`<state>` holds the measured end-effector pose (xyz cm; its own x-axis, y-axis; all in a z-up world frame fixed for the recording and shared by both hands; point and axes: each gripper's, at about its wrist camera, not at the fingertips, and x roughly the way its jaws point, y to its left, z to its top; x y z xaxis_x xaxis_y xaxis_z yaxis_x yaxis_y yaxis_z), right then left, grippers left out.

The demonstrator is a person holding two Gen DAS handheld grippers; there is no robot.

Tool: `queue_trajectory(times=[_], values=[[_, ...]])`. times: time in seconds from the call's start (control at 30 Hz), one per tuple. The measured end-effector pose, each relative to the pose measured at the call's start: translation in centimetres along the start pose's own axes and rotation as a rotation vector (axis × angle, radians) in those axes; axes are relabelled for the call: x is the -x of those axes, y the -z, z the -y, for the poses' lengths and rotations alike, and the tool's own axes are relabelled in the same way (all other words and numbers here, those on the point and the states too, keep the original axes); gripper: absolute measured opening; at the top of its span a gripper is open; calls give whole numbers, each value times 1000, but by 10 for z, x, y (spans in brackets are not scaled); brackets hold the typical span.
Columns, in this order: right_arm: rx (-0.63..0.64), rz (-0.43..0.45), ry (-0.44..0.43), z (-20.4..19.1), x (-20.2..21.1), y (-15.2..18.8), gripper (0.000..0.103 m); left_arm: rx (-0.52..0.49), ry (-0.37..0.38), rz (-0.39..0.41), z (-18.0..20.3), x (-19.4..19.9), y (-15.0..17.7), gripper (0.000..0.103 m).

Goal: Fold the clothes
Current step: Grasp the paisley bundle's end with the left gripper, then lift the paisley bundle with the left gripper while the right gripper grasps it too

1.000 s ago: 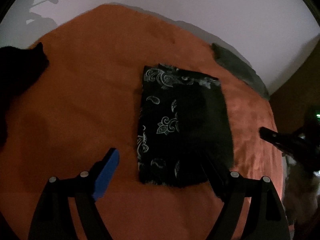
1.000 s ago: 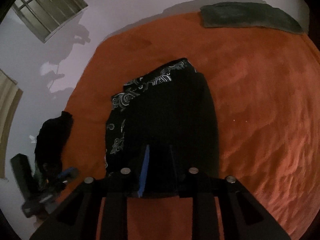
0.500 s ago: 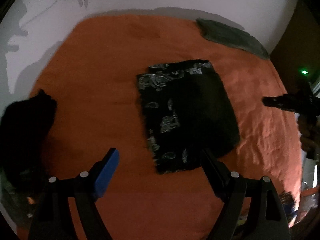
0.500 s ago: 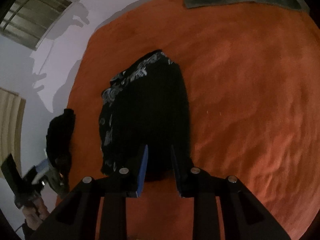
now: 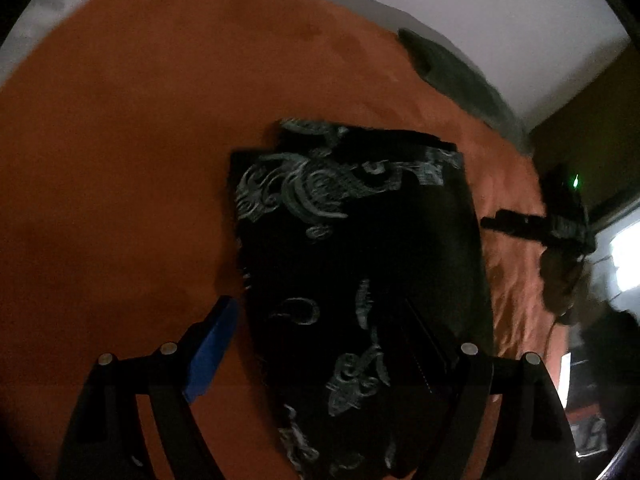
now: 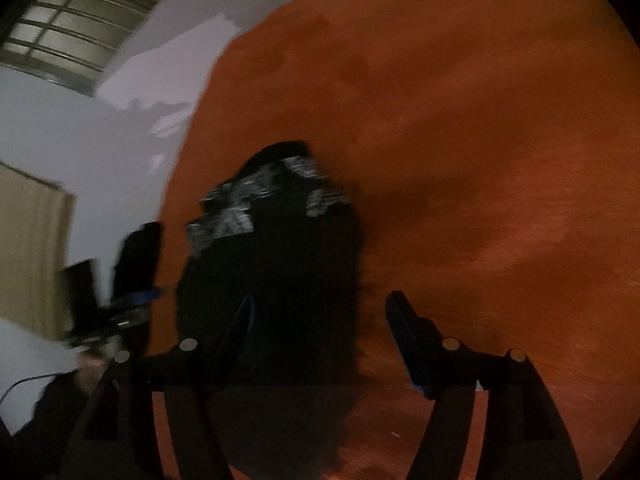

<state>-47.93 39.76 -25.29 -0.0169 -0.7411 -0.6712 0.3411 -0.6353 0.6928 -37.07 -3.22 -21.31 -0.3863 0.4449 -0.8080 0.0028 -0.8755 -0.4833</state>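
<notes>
A folded black cloth with a pale paisley pattern (image 5: 360, 264) lies flat on the orange blanket (image 5: 120, 160). My left gripper (image 5: 320, 320) is open and hovers over the cloth's near left part, its jaws wide, one on each side. The cloth also shows, blurred, in the right wrist view (image 6: 272, 272). My right gripper (image 6: 320, 312) is open over the cloth's near right edge. The right gripper also shows in the left wrist view (image 5: 532, 224), off the cloth's right side.
A grey-green cloth (image 5: 456, 76) lies at the blanket's far right edge against the white wall (image 5: 480, 0). A black garment (image 6: 136, 256) lies at the blanket's left edge. A window (image 6: 72, 28) is up left. The blanket stretches wide on the right (image 6: 500, 160).
My right gripper has opened from nearly shut and let go of the cloth. My left gripper has moved closer over the cloth, still open. Both views swing and blur.
</notes>
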Motion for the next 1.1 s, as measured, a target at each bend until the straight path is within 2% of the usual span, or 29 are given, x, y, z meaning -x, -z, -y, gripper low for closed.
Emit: queue_trajectory(times=[0.13, 0.2, 0.37, 0.47, 0.67, 0.8, 0.83, 0.87, 0.9, 0.93, 0.97, 1.03, 1.07, 1.1], values=[[-38, 25, -111, 26, -13, 6, 68, 217, 259, 37, -53, -13, 23, 84], [-31, 14, -149, 31, -18, 7, 68, 251, 351, 66, -62, -17, 28, 84], [0, -19, -250, 34, -23, -1, 68, 154, 379, -19, -51, -32, 16, 84], [11, -33, -294, 29, -33, -9, 68, 166, 400, -34, -48, -38, 10, 84], [56, -64, -279, 10, -58, -23, 68, 181, 400, -38, -50, -42, 7, 84], [98, -89, -230, 2, -63, -23, 68, 209, 413, -23, -47, -47, 1, 84], [106, -83, -228, 0, -59, -21, 66, 216, 416, -19, -46, -49, -1, 84], [114, -77, -225, -1, -55, -19, 52, 223, 420, -15, -45, -50, -2, 84], [123, -70, -222, -3, -50, -17, 40, 218, 425, -6, -42, -51, -3, 78], [131, -64, -219, -4, -46, -14, 18, 212, 430, 3, -39, -52, -5, 72], [139, -58, -217, -6, -42, -12, 12, 206, 435, 12, -36, -53, -6, 57], [161, -48, -212, -11, -32, -8, 11, 196, 480, 23, -30, -55, -5, 39], [180, -52, -215, -17, -24, -6, 11, 191, 504, 29, -28, -56, -5, 32], [174, -59, -221, -17, -20, -6, 11, 158, 524, 50, -22, -55, -4, 31]])
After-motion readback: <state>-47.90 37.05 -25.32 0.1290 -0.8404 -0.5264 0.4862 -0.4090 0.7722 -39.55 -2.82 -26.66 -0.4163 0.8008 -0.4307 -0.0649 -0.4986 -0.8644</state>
